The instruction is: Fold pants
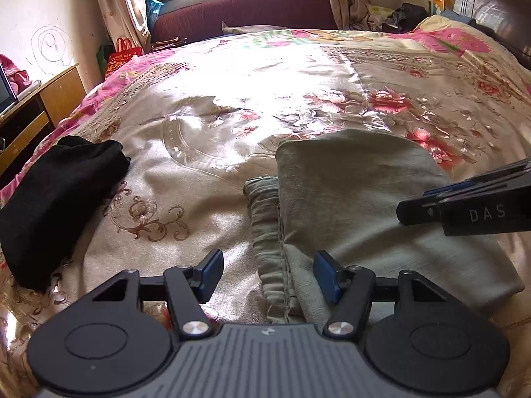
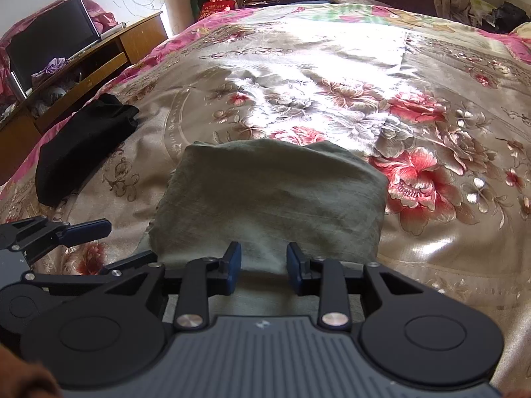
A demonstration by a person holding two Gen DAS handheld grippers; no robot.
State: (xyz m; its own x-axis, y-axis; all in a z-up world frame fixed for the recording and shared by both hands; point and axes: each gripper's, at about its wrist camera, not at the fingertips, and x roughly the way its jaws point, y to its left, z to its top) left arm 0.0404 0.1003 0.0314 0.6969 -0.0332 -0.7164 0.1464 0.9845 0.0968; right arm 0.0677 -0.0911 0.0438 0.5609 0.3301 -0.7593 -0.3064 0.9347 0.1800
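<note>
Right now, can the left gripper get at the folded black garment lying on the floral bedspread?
Probably yes. The left gripper is open and holds nothing, and only bare floral bedspread lies between it and the folded black garment to its left.

We're in a home bedroom: a wide bed under a shiny cream satin bedspread (image 1: 205, 179) embroidered with red and pink flowers fills the scene. At the far end, a maroon upholstered window seat (image 1: 245, 11) sits between beige curtains (image 1: 116, 3). On the left, a wooden cabinet (image 2: 132, 41) holds a dark screen (image 2: 49, 38), beneath a pencil scribble on the white wall (image 1: 49, 44).
</note>
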